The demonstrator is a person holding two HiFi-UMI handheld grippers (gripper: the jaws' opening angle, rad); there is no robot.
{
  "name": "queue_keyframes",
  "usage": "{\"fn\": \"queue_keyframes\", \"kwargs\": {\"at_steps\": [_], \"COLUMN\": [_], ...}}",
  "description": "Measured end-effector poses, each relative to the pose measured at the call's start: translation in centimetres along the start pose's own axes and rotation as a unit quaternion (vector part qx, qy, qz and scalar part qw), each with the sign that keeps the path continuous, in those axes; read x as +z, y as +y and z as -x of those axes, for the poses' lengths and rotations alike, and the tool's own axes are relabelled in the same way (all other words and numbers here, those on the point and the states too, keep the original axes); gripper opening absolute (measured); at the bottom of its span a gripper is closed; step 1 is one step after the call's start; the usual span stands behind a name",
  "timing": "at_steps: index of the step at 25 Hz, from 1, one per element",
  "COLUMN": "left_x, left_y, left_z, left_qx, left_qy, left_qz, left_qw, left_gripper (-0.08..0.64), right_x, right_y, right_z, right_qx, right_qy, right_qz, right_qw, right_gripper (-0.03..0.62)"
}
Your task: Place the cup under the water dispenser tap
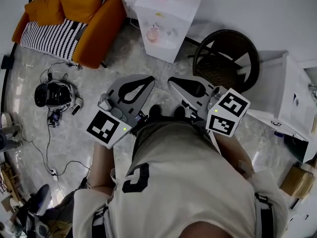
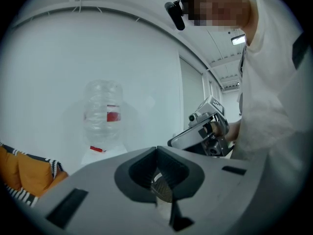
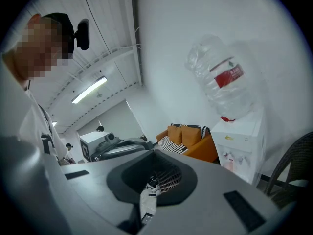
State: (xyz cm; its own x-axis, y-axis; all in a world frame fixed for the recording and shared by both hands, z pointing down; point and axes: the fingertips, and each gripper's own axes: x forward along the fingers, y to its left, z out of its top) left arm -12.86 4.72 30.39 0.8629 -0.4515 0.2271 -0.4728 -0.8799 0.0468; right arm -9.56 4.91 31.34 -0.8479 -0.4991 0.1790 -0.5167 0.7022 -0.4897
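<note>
though illegible, red label [image 3: 229, 76] (dispenser bottle [image 3: 219, 101])

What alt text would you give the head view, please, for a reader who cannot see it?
From above, a person in a white shirt holds the left gripper and right gripper, both shut and empty, toward a white water dispenser. An orange sofa stands upper left, a dark chair right.
</note>
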Motion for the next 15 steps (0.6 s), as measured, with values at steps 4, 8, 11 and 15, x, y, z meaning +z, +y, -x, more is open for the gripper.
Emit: {"fn": "queue_keyframes", "kwargs": {"at_steps": [4,8,11,15], "left_x": [-0.1,0.0,0.2,0.2], "left_y": [0.1,1.2,2.4,3.3], "left_z": [0.0,0.5,1.2,1.3], "left_qx": [0.004,0.016,0.028,0.030], "left_qy": [0.001,-0.005,-0.012,-0.002], "left_qz": [0.000,0.012,0.025,0.004], "left_qw": [1.0000,0.9998,0.9992,0.9995], "left_gripper": [0.058,0.058,0.058,0.058], "right_x": [-0.1,0.1,0.4,0.8], "right_y": [0.2,0.2,0.5,0.7], "right_z": [-0.4,-1.1,-1.4,-1.8], "right_qx": [0.006,0.006,0.008,0.015], "right_qy": [0.005,0.004,0.001,0.001], "right_qz": [0.001,0.004,0.011,0.020], "right_qw": [1.000,1.000,1.000,1.000], "right_gripper": [0.028,0.028,0.028,0.028]}}
